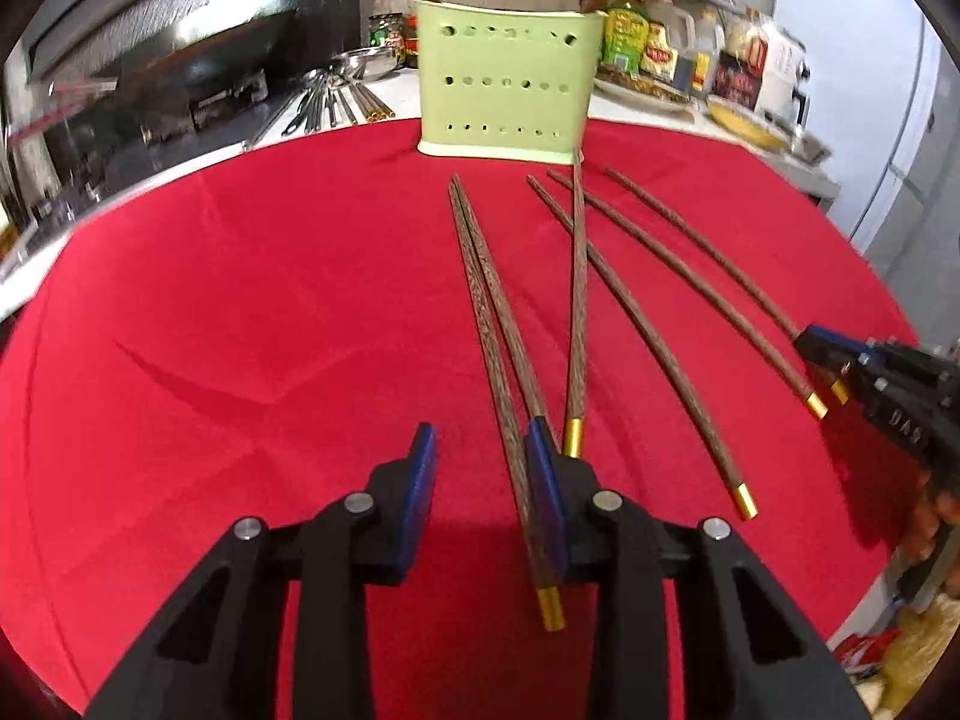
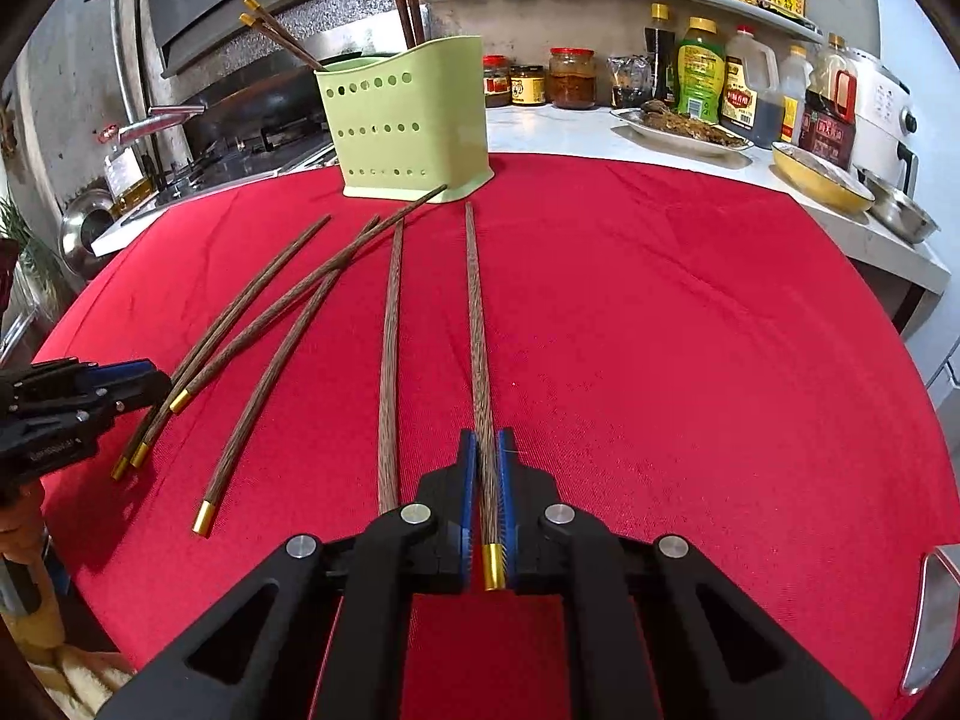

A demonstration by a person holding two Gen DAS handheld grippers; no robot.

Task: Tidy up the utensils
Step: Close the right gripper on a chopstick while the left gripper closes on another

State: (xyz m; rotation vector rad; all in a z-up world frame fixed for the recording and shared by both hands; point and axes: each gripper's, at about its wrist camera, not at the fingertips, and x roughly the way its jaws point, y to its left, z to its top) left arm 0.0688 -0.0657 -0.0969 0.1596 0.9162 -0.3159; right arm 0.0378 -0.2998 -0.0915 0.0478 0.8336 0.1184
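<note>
Red cloth (image 2: 690,330) covers the desk (image 2: 600,132). Green perforated holder (image 2: 408,120) stands at the far edge of the cloth, a few chopsticks already upright in it.

Right hand-held gripper (image 2: 487,480): blue pads together, clamped on one wooden chopstick (image 2: 477,324) near its gold-capped end; the tip reaches toward the holder. A second chopstick (image 2: 389,360) lies just left of it on the cloth, its near end hidden behind the gripper.

Left hand-held gripper (image 1: 480,474): jaws apart, not pressing on anything. A pair of chopsticks (image 1: 486,300) lying side by side runs between the pads, close against the right pad; the left pad is clear of them. A gold cap shows below the fingers. Another chopstick (image 1: 577,312) lies just right of that gripper, crossing over one of the loose sticks farther right (image 1: 648,324).

In the right wrist view three loose chopsticks lie fanned at left, gold ends near. Bottles and jars (image 2: 702,78) on the far counter, right.
</note>
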